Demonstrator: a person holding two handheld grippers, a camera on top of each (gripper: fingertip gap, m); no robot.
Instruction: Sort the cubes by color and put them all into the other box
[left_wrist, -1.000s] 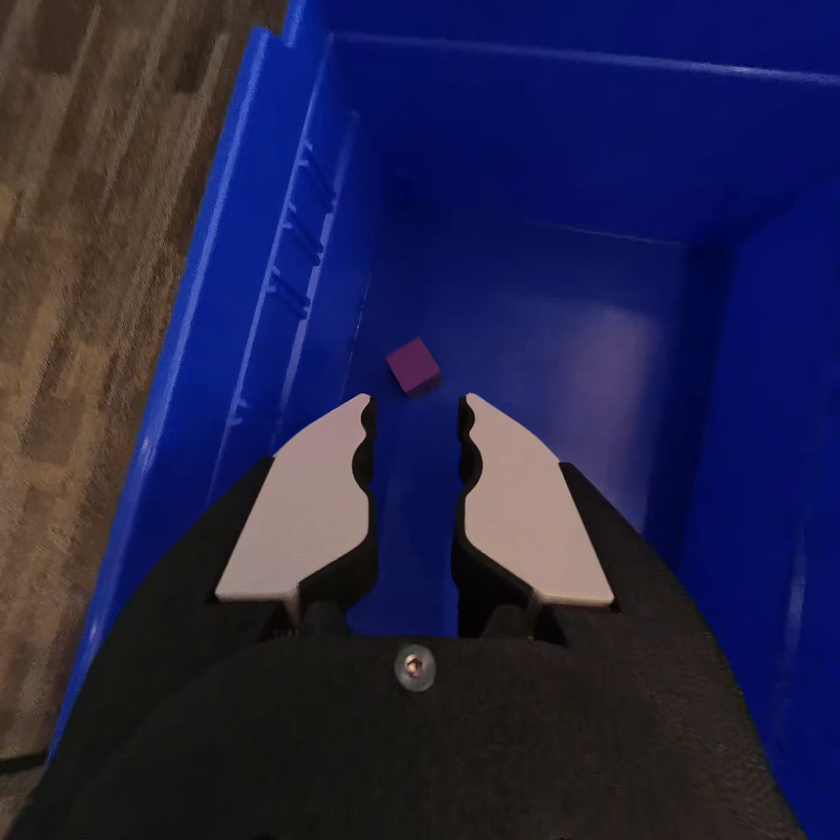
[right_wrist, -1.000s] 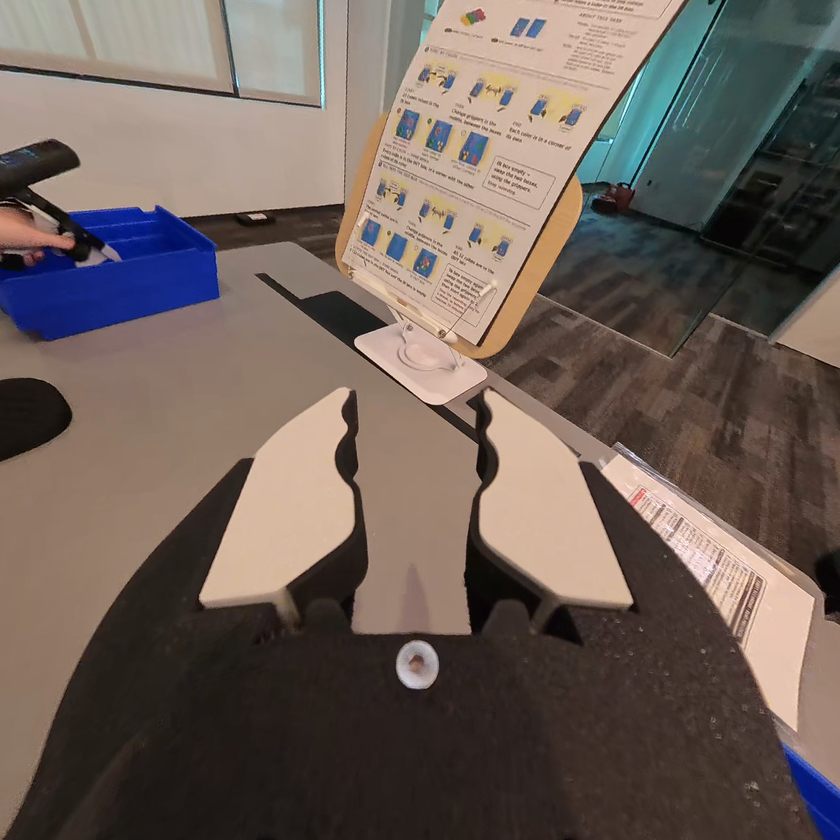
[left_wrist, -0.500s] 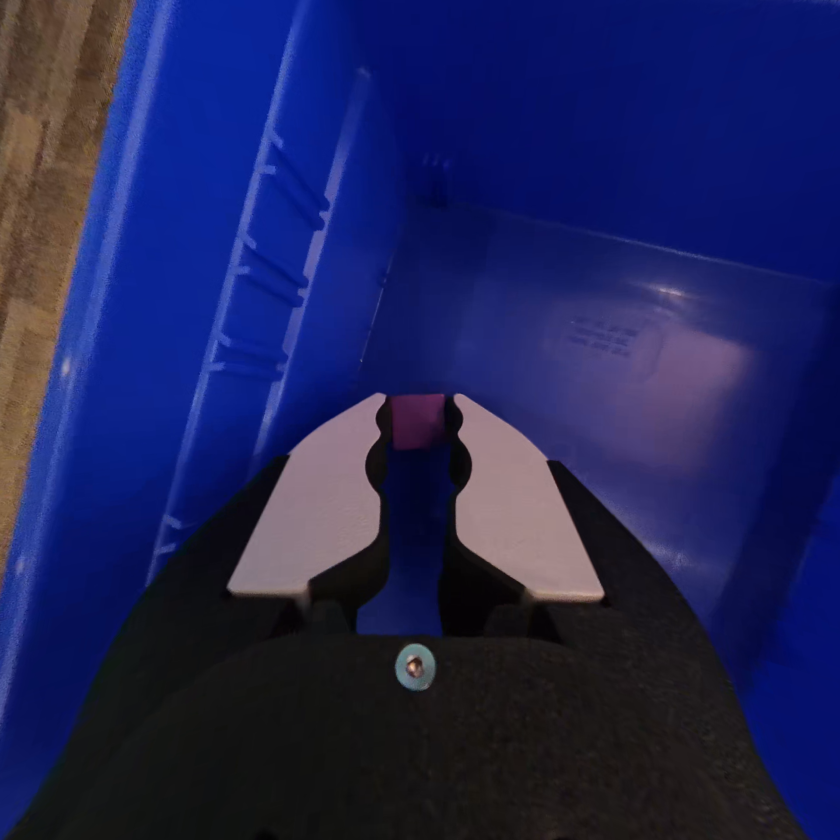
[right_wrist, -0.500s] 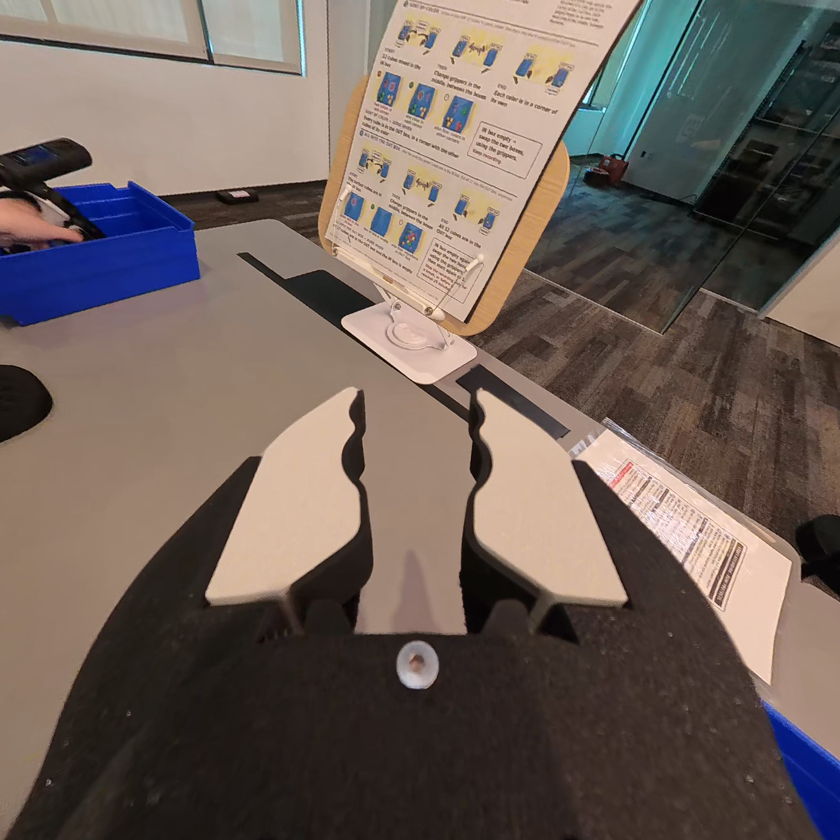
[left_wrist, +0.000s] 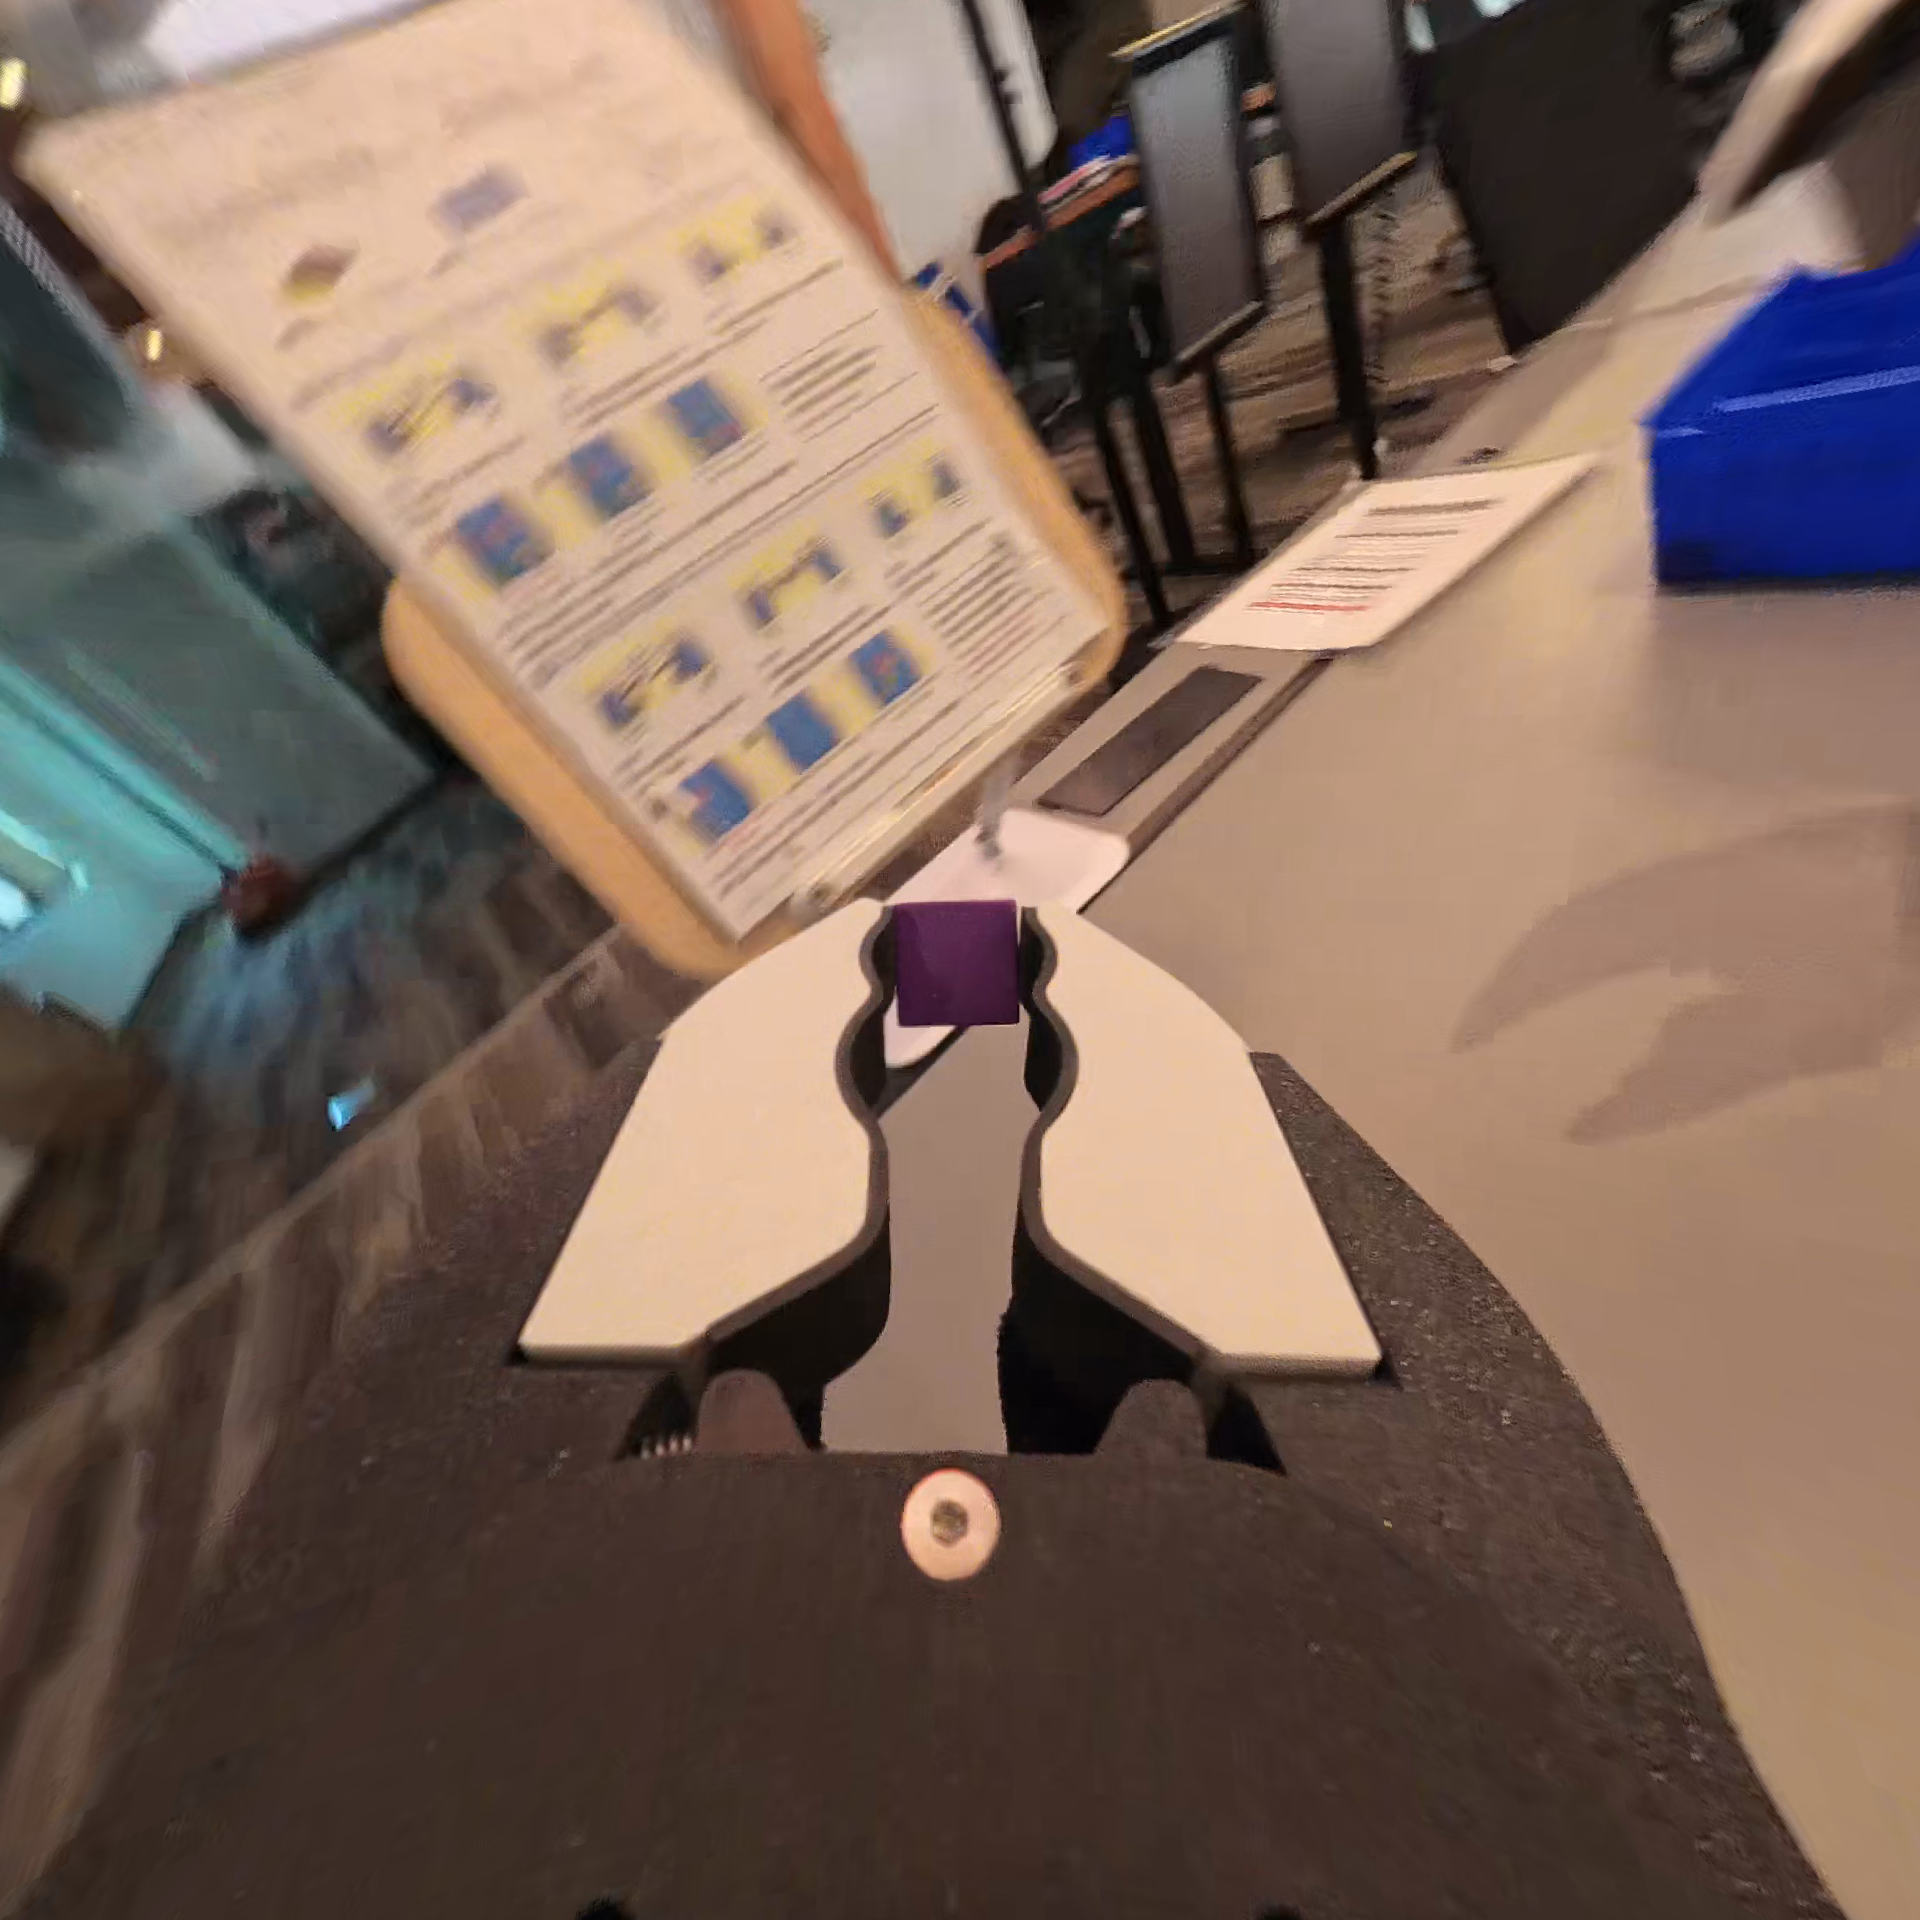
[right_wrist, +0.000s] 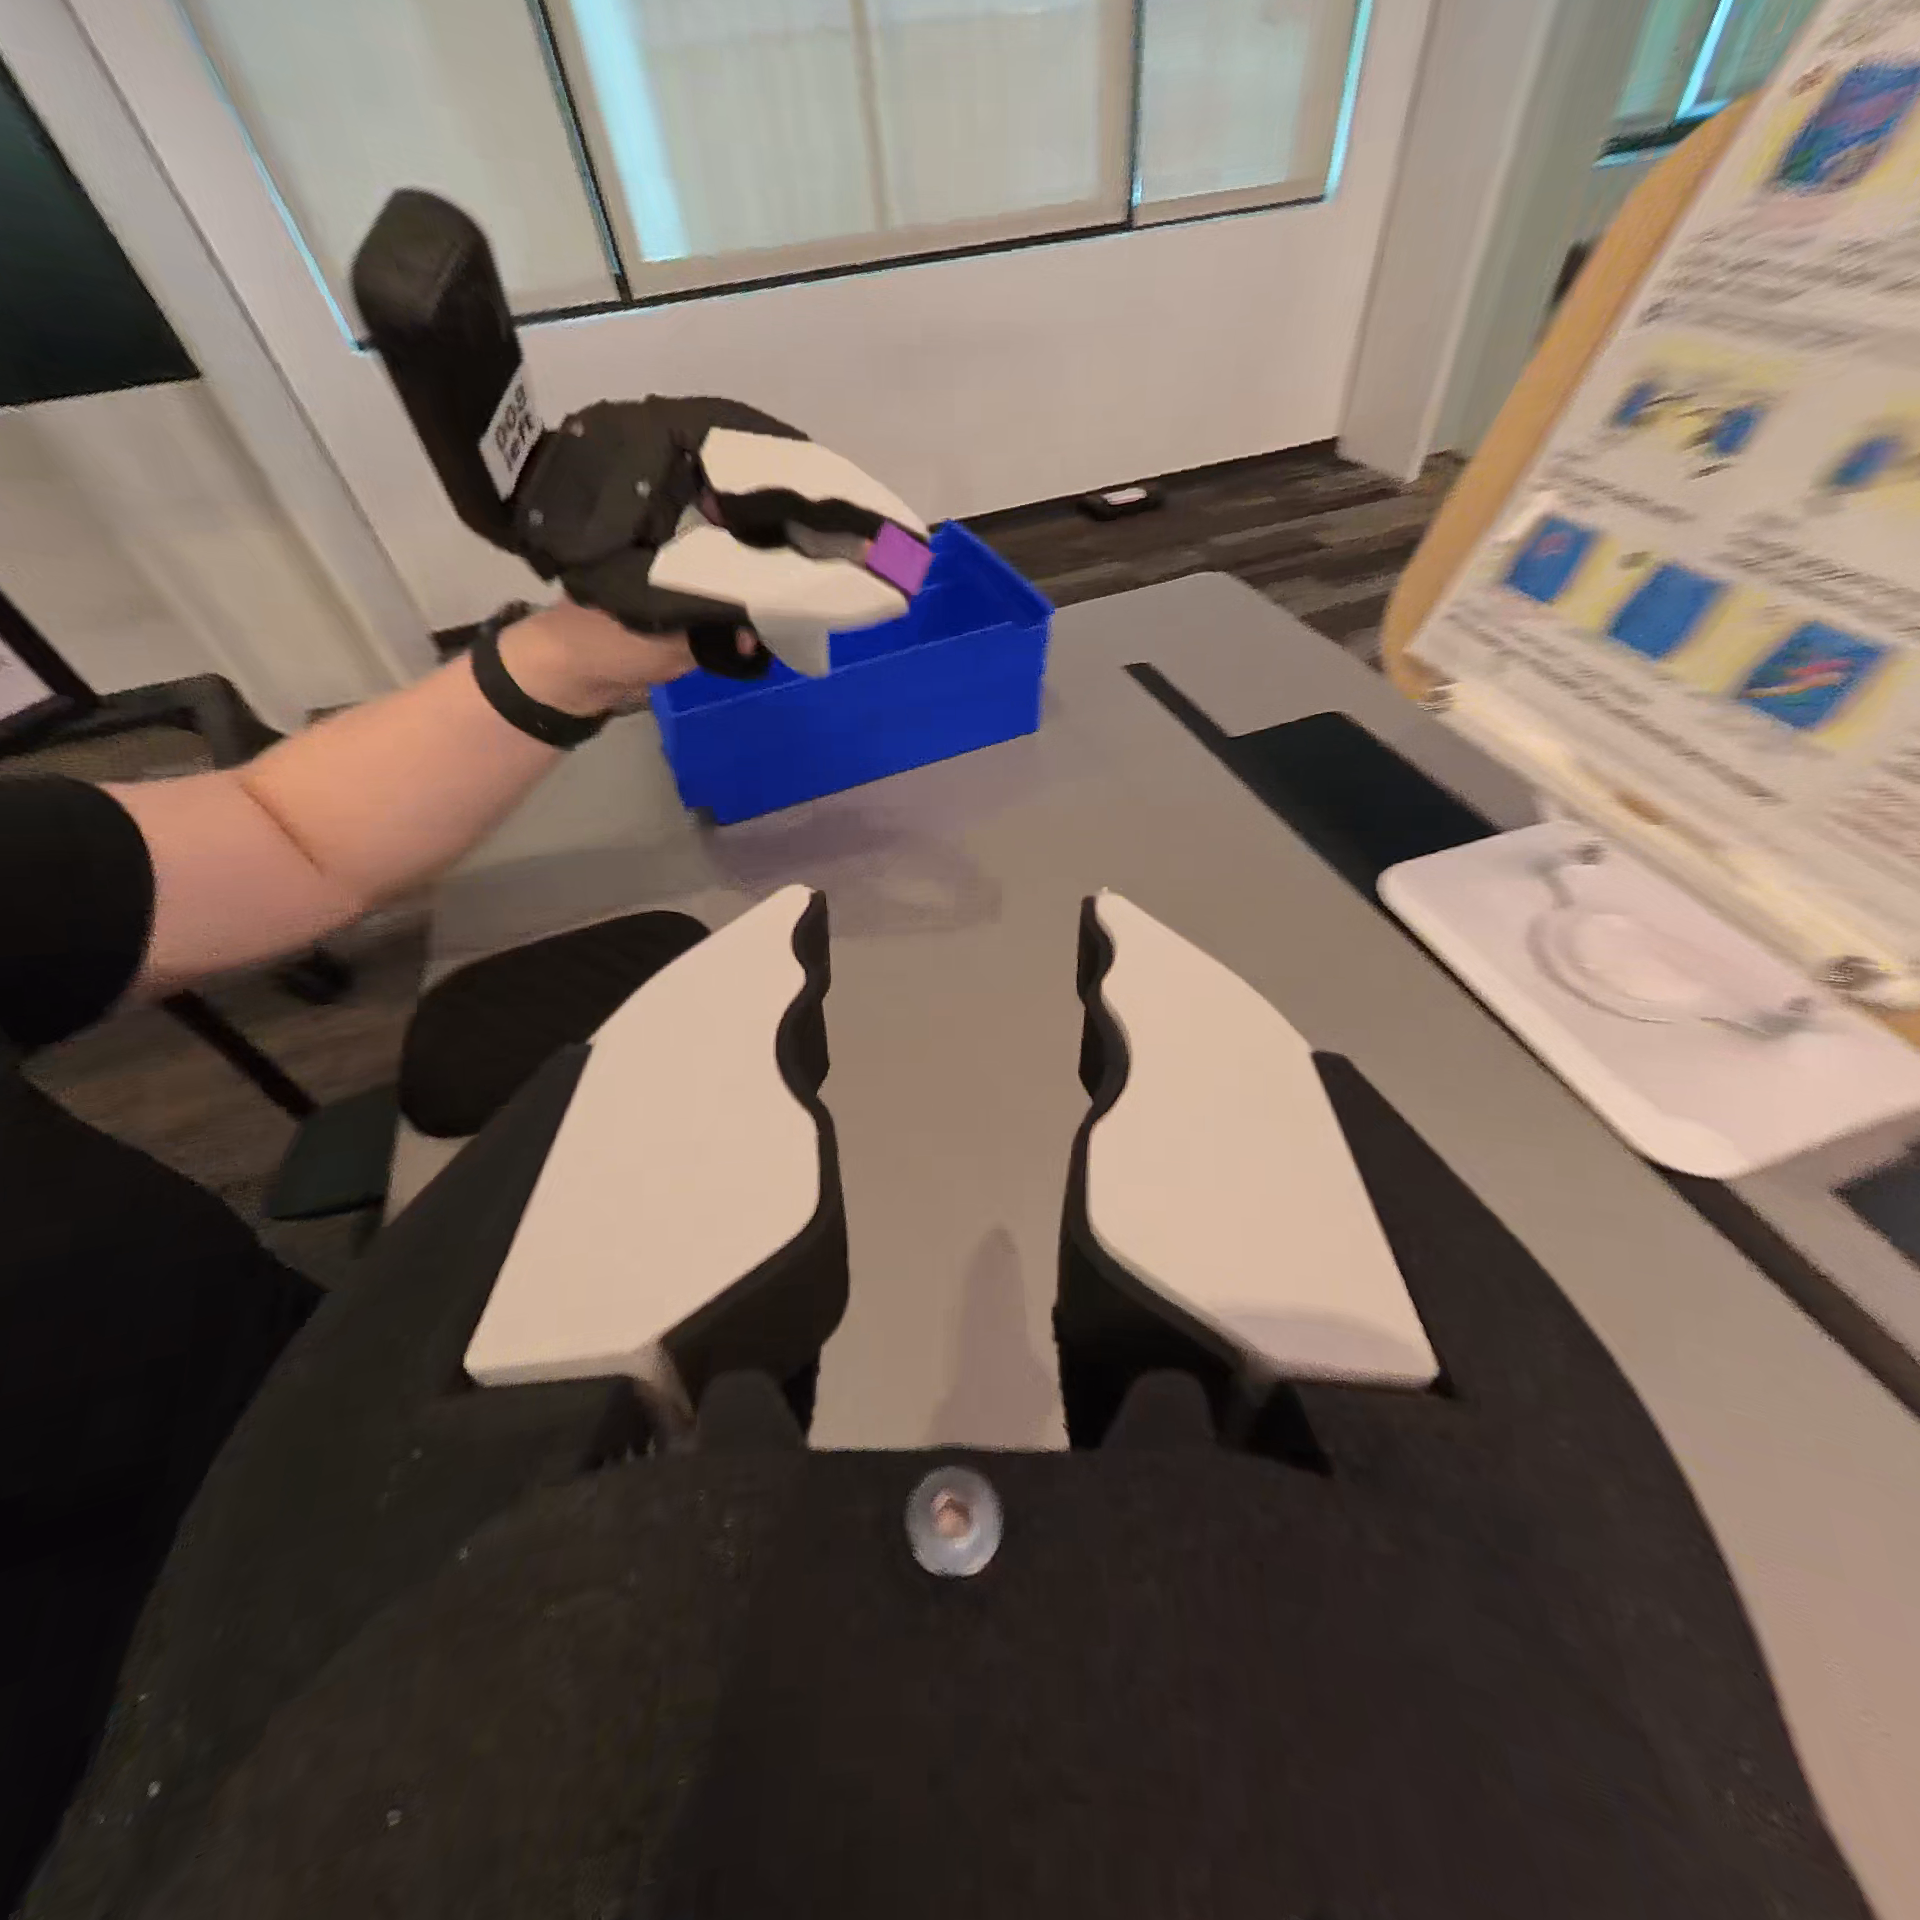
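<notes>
Left claw (left_wrist: 956, 961) clamped on a purple cube (left_wrist: 954, 962), pinched at the very fingertips and held in the air above the grey counter (left_wrist: 1558, 987). Seen from the right wrist view as well: left claw (right_wrist: 883, 561) raised above the near edge of a blue box (right_wrist: 862, 717), purple cube (right_wrist: 900, 559) gripped at its tip, clear of the box and not touching it, with a person's hand (right_wrist: 592, 660) around the black handle and a dark band on the wrist. Blue box set on the counter toward its far left end; contents not visible from here. Right claw (right_wrist: 951, 914) empty, fingers spread to a moderate gap, hovering low over the bare grey counter (right_wrist: 1091, 831) with nothing between the white fingers (right_wrist: 675, 1143). To the right, an instruction sheet (right_wrist: 1714, 499) propped on a wooden board with a white stand base (right_wrist: 1621, 997) resting on the counter. In the left wrist view, same instruction sheet (left_wrist: 582, 468) blurred and tilted straight ahead beyond the cube, a second blue box (left_wrist: 1787, 447) at the far right of the counter, and a printed paper (left_wrist: 1382, 556) lying flat just beside it. Chairs and dark flooring blurred beyond the counter edge.
</notes>
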